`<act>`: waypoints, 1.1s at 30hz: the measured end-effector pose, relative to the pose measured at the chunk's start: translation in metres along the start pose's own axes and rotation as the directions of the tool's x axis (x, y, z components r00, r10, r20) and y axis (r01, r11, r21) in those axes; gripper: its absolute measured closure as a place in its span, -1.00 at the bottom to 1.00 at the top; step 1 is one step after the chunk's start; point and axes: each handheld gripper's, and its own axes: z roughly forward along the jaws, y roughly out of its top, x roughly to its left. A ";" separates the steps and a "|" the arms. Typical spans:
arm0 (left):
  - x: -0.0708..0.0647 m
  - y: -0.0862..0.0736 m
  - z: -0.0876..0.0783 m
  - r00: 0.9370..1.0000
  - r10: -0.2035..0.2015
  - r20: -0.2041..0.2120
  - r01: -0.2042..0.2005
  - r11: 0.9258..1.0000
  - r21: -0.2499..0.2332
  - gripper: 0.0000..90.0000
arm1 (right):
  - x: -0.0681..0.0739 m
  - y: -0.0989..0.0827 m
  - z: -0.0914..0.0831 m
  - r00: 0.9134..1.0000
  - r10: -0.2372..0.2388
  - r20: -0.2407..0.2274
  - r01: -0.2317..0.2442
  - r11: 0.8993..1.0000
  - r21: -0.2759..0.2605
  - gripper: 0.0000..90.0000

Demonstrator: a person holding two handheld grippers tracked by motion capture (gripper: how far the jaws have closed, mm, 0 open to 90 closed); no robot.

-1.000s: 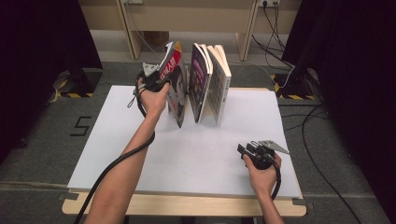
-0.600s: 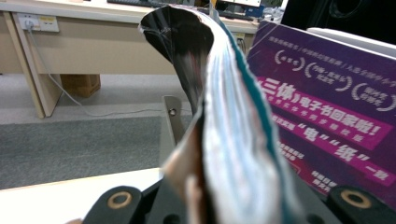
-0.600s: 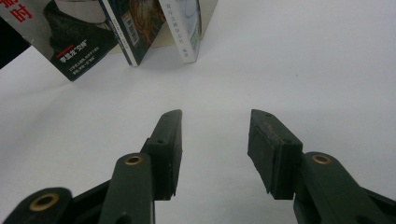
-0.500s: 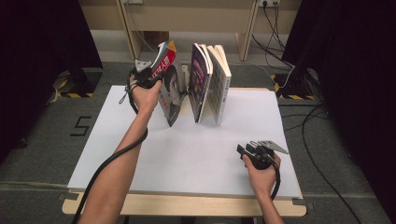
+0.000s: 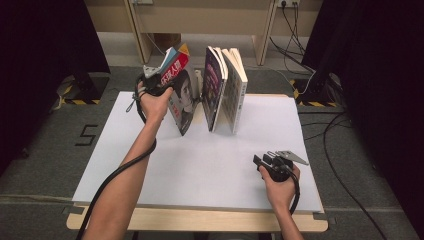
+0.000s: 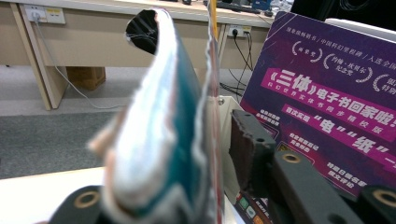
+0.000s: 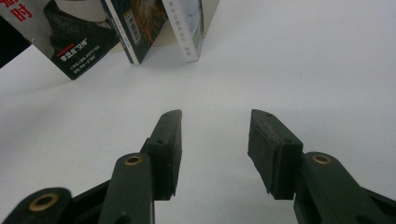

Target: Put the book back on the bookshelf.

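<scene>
Jaws of left gripper have just been opening around the tilted magazine's top edge at 11 o'clock, pages between them, apparently letting go. Right gripper rests wide, empty, at 5 o'clock.

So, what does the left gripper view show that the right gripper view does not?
Left gripper view: the curled magazine up close between the left gripper's fingers, which have just been opening; a purple book cover; wall sockets.
Right gripper view: the right gripper's open fingers over the bare white table, and the books' lower edges.
Both: the magazine and the table.
</scene>
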 end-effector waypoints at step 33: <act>0.007 -0.039 -0.013 0.997 -0.055 0.046 0.052 0.997 0.050 0.18 | 0.001 0.000 -0.001 1.000 -0.001 0.004 0.001 1.000 -0.003 0.22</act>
